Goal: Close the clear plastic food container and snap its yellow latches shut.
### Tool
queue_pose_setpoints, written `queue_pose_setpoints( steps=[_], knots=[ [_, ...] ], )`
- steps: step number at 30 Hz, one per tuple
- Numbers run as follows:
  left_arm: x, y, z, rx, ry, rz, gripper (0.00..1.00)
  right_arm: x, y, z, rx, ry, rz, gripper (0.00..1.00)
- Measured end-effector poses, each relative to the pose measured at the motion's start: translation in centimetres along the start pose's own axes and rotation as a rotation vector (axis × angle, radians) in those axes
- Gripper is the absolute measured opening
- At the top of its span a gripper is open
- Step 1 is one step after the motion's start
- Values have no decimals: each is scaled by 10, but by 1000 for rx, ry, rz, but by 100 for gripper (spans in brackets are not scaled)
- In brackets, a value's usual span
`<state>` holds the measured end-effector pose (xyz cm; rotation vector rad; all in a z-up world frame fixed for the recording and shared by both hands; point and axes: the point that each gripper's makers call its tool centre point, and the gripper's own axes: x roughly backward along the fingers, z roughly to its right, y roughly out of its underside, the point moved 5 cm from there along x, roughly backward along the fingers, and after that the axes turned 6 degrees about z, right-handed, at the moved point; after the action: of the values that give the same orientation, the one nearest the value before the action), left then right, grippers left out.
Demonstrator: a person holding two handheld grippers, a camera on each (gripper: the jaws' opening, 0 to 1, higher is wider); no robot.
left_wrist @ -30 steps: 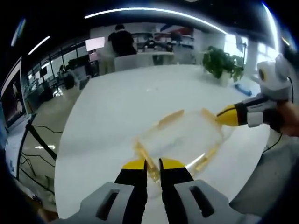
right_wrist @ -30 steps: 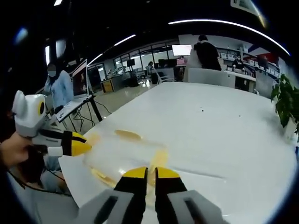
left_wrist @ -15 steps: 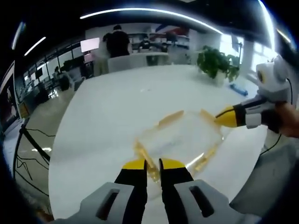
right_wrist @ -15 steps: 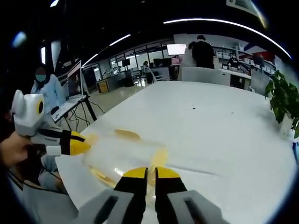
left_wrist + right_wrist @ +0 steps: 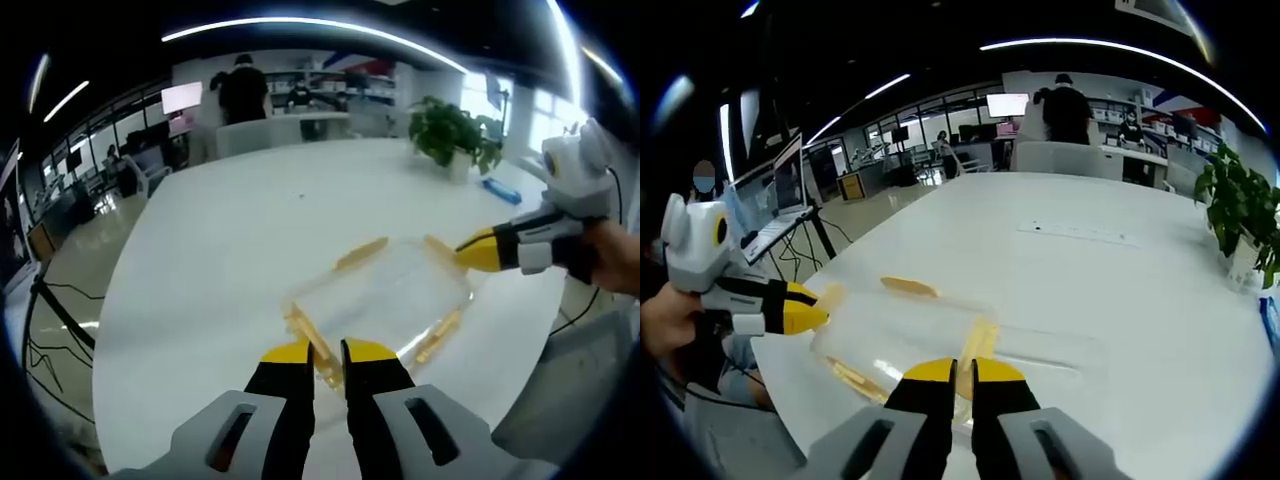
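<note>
A clear plastic food container (image 5: 385, 300) lies flat on a white table (image 5: 230, 230), near the edge closest to the person. Nothing can be made out inside it. Yellow latches (image 5: 362, 253) stick outward from its sides, lying flat rather than folded down over the rim.

In the left gripper view, the left gripper (image 5: 326, 352) rises from the bottom with its yellow-tipped jaws nearly closed, a thin gap between them, at the latch on the container's near edge; whether they pinch it cannot be told. The right gripper (image 5: 478, 250) enters from the right, held by a hand (image 5: 610, 258), its yellow tip touching the container's far corner.

In the right gripper view, the right gripper's jaws are likewise almost together beside a yellow latch (image 5: 978, 342). The left gripper shows at the container's left end. A potted plant (image 5: 450, 135) stands farther along the table.
</note>
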<state>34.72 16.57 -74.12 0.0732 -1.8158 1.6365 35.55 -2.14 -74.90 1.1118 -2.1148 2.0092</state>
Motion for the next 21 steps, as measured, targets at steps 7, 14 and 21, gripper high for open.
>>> queue_pose_setpoints(
  steps=[7,14,21],
  knots=[
    [-4,-1,5,-4,11,-4,7,3,2,6,1,10,-6,1],
    [-8,-3,11,-7,26,-3,7,7,4,13,-2,22,-8,1],
    [-13,-4,17,-12,43,-6,7,10,6,19,-10,35,-11,1]
  ],
)
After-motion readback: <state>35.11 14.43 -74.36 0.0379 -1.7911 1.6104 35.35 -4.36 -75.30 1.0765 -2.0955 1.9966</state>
